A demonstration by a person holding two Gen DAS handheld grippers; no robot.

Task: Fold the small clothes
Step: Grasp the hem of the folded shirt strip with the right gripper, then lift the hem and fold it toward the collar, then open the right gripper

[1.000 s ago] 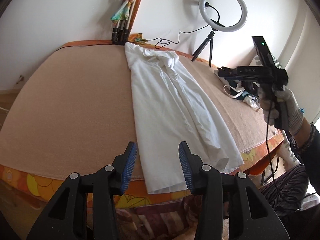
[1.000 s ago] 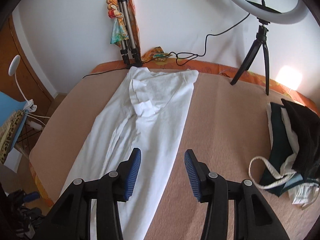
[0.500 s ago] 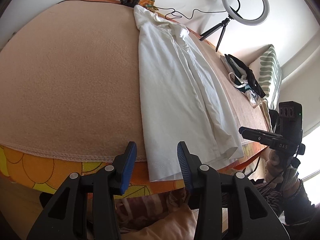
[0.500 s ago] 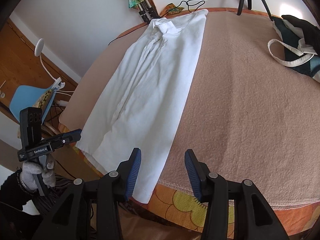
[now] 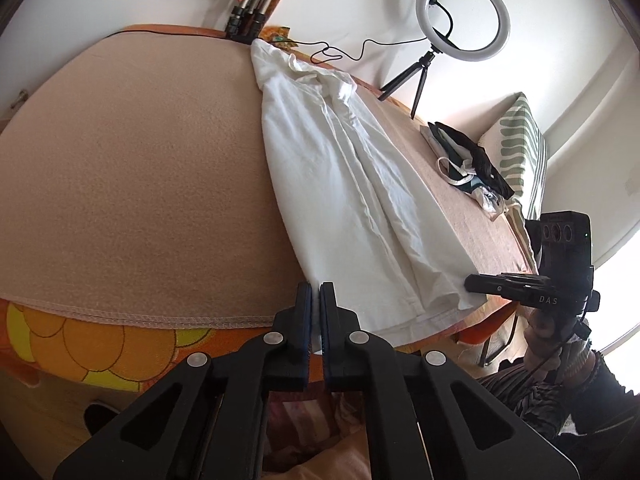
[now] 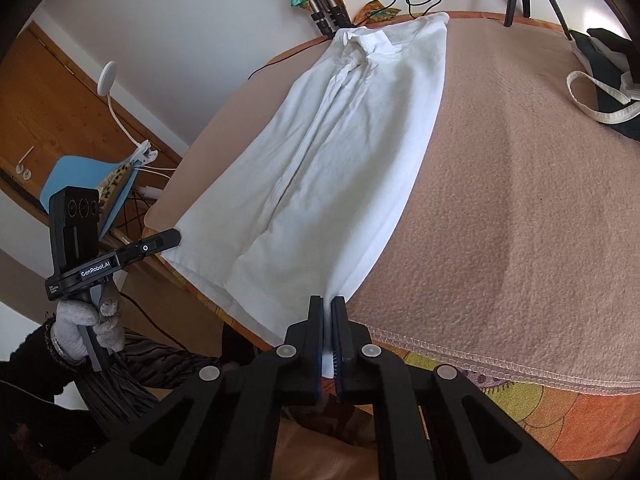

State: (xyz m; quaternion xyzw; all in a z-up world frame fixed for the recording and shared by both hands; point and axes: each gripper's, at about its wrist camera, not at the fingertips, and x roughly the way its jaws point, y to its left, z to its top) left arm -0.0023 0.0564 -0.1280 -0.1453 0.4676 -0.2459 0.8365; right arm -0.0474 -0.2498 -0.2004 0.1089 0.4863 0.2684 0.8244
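A long white shirt [image 5: 344, 184] lies flat along the beige blanket [image 5: 132, 184], collar at the far end, hem hanging over the near edge. It also shows in the right wrist view [image 6: 340, 168]. My left gripper [image 5: 316, 300] is shut on the hem's left corner. My right gripper [image 6: 328, 308] is shut on the hem's right corner, with white cloth showing between the pads. The right gripper also shows in the left wrist view [image 5: 476, 282], and the left gripper in the right wrist view [image 6: 174, 236], each at a hem corner.
A ring light on a small tripod [image 5: 460, 16] stands at the far right of the bed. A pile of dark and white clothes [image 5: 472, 160] lies on the right, next to a striped pillow [image 5: 520, 152]. A folded tripod [image 5: 248, 20] leans on the far wall. An orange flowered sheet [image 5: 80, 344] hangs below the blanket.
Both grippers were open and have closed on the two hem corners of the shirt. Both have moved in to the near edge of the bed.
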